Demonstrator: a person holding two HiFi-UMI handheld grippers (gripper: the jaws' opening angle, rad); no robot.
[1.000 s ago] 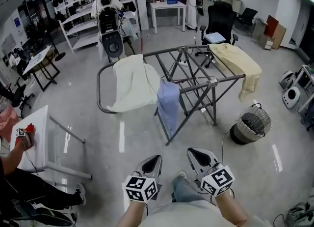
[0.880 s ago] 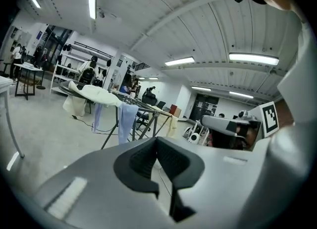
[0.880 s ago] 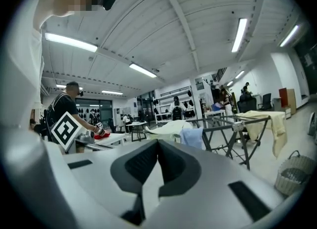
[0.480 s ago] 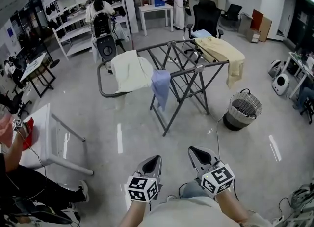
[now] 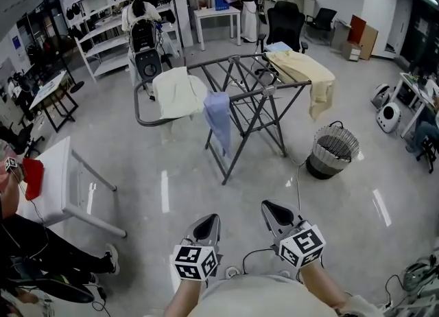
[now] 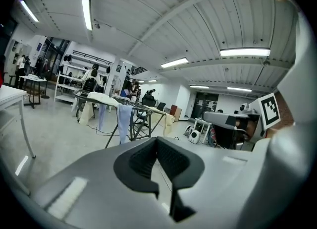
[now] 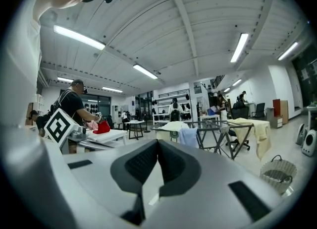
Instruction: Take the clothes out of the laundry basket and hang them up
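The round wire laundry basket (image 5: 331, 152) stands on the floor well ahead of the right gripper (image 5: 271, 207), further off than a second ago. The grey metal drying rack (image 5: 264, 92), carrying a cream cloth (image 5: 178, 92), a pale blue cloth (image 5: 219, 118) and a yellow cloth (image 5: 305, 70), has receded too. The left gripper (image 5: 210, 219) and the right one have their fingers pressed together, empty.

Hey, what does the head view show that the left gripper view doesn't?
Only the head view: the round dark wire laundry basket standing on the floor right of the rack. Only the left gripper view: the white ribbed ceiling with its long light strips. Both: the grey metal drying rack, the pale blue cloth hanging on it, and the left gripper, fingers shut and empty.
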